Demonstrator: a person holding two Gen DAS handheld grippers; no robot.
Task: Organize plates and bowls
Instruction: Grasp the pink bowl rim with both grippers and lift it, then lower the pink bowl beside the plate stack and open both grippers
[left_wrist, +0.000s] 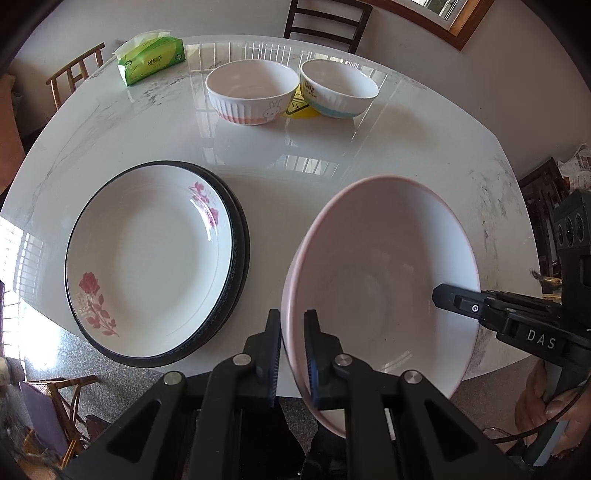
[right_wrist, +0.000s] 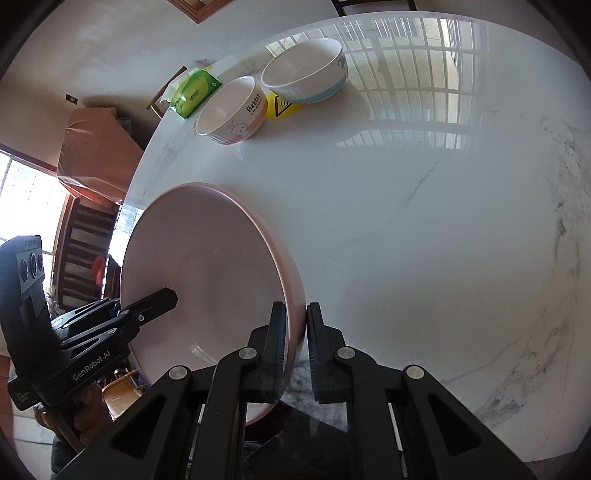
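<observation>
A pink-rimmed plate (left_wrist: 384, 273) is held tilted above the white marble table (left_wrist: 295, 147), gripped at two sides. My left gripper (left_wrist: 291, 325) is shut on its near rim. My right gripper (right_wrist: 296, 317) is shut on the opposite rim; it also shows in the left wrist view (left_wrist: 461, 302). The plate also shows in the right wrist view (right_wrist: 207, 280), with my left gripper (right_wrist: 155, 302) on its far side. A stack of black-rimmed rose plates (left_wrist: 151, 258) lies to the left. A rabbit bowl (left_wrist: 251, 92) and a blue-banded bowl (left_wrist: 338, 88) stand at the back.
A green tissue pack (left_wrist: 151, 59) lies at the back left. A yellow sticker (left_wrist: 299, 109) sits between the bowls. Wooden chairs (left_wrist: 325, 22) stand around the table. The table edge runs close under the held plate.
</observation>
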